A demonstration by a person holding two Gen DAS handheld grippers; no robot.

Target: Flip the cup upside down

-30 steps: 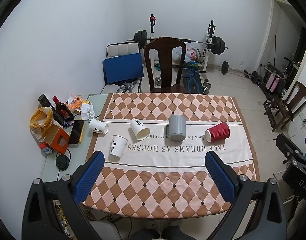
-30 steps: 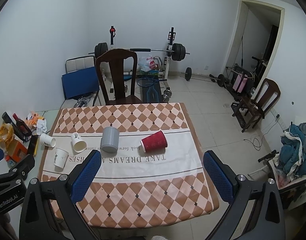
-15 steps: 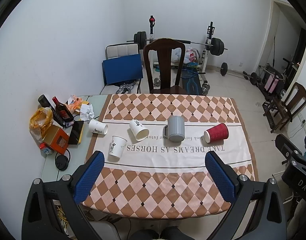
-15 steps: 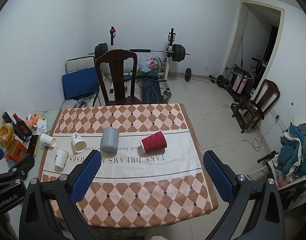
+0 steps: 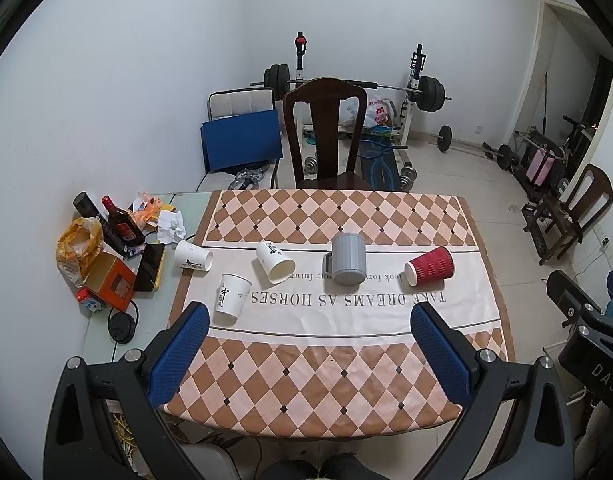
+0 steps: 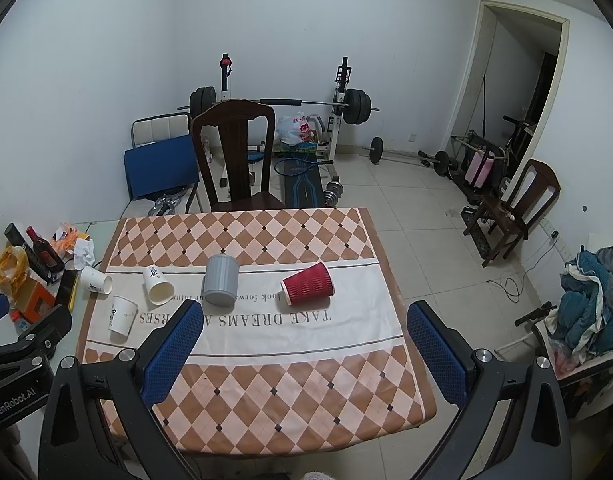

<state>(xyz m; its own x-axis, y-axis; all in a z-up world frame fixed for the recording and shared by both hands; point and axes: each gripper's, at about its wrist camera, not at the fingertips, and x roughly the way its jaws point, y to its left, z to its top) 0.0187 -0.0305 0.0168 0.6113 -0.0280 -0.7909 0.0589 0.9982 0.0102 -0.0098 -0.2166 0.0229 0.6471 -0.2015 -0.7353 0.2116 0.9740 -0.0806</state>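
Observation:
Several cups lie on the checkered tablecloth [image 5: 338, 364]. A red ribbed paper cup [image 5: 429, 266] [image 6: 308, 284] lies on its side at the right. A grey mug [image 5: 348, 258] [image 6: 221, 280] lies beside it in the middle. Two white paper cups [image 5: 275, 262] [image 5: 193, 255] lie on their sides at the left; a third [image 5: 232, 294] stands near them. My left gripper [image 5: 306, 320] is open and empty, high above the near table edge. My right gripper [image 6: 302, 320] is open and empty too, held back from the cups.
Bottles [image 5: 120, 222], an orange box [image 5: 110, 284], a phone [image 5: 149, 268] and crumpled paper clutter the table's left end. A dark wooden chair [image 5: 326, 136] stands behind the table. Weights and a bench [image 5: 386, 92] fill the back of the room.
Both grippers have drawn slightly back and up, so the table looks a little smaller. The cups have not moved.

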